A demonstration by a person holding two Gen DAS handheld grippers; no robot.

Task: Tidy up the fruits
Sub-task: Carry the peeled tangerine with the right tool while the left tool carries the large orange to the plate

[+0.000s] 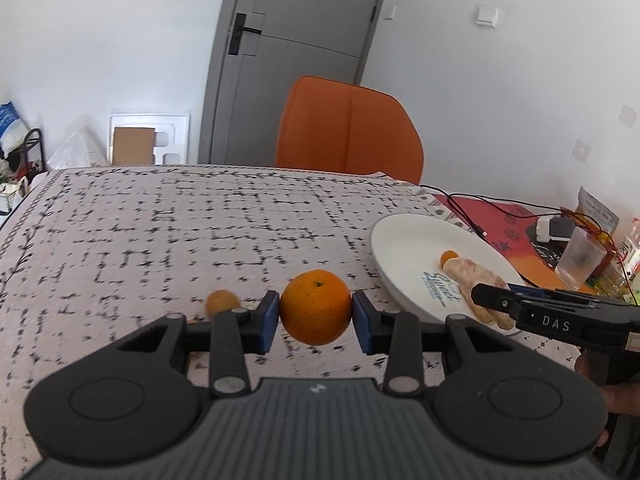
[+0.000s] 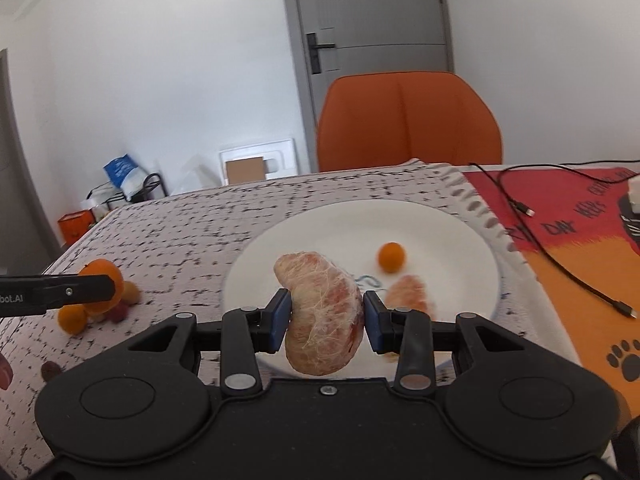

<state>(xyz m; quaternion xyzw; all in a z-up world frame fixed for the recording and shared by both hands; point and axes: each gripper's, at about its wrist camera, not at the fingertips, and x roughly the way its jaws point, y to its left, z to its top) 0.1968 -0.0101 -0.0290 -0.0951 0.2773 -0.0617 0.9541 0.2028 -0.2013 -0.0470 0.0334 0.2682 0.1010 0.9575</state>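
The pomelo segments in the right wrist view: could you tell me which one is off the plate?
The big segment clamped in the right claw; it hangs above the plate. The smaller one lies on the plate.

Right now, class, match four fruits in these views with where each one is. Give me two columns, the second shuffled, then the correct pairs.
Things:
1. orange
2. large pomelo segment
3. kumquat
4. small pomelo segment

Places:
A. lying on the white plate, just right of the right gripper
B. clamped in the left gripper
C. clamped in the right gripper
D. on the plate, towards its far side

Pairs: 1-B, 2-C, 3-D, 4-A
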